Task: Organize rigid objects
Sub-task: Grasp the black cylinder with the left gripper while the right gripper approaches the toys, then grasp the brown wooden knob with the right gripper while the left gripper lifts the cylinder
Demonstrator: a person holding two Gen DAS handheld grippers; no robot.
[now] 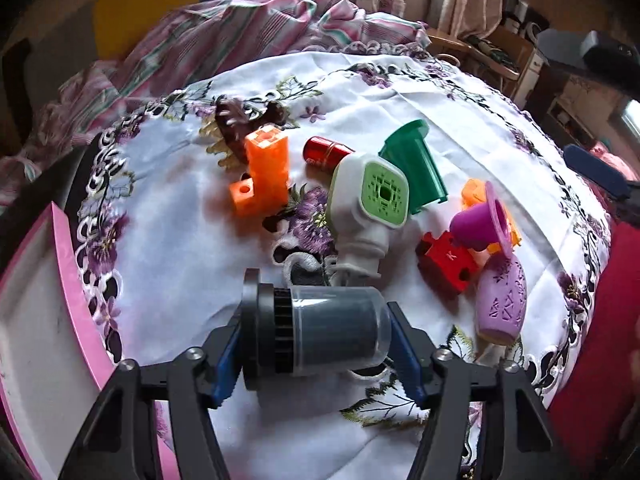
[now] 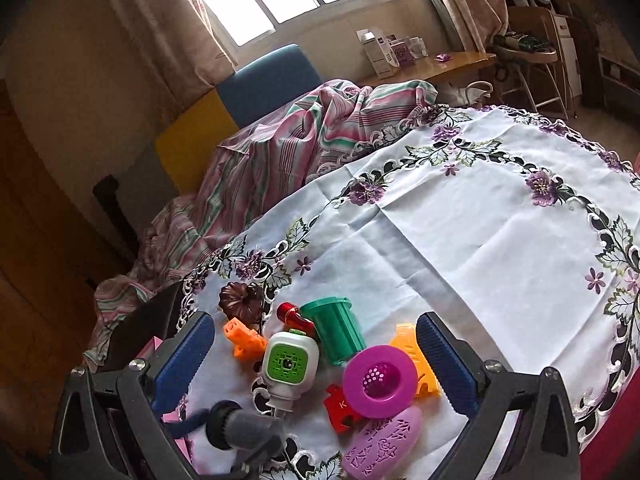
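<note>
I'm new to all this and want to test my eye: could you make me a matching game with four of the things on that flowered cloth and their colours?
Things:
1. ribbed cup
2. small tube
3. oval stamp
4. jar between the left gripper fingers

Colours:
A. lilac
B. dark grey
C. green
D. red

Pairs: 1-C, 2-D, 3-A, 4-B

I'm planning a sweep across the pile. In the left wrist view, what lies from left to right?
pink tray → orange block → red cylinder → white and green piece → green cup → purple funnel
</note>
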